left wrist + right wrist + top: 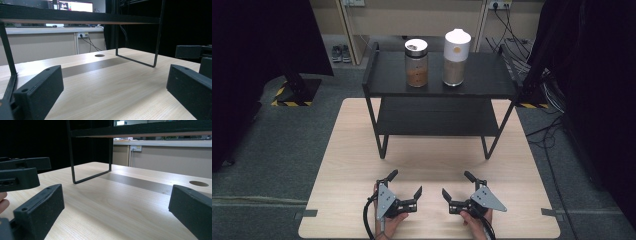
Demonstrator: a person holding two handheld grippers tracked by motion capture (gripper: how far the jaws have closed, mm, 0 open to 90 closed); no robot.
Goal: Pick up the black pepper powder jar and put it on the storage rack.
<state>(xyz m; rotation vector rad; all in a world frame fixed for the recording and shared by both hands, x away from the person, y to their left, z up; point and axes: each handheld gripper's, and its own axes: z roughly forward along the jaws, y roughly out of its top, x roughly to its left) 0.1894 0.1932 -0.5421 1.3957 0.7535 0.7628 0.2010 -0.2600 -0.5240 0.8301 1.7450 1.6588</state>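
Both claws, left gripper and right gripper, are resting wide open and empty on the table, with the two jars standing well ahead and above on the rack, so a hasty reach is risking clipping the shelf edge or toppling a jar.

Two jars stand on the top shelf of one black rack — a clear jar with a dark lid and a white-capped jar (both show brownish contents). The rack has two shelves and rests on one wooden table. Two grippers — the left gripper and the right gripper — each spread two black jaws.
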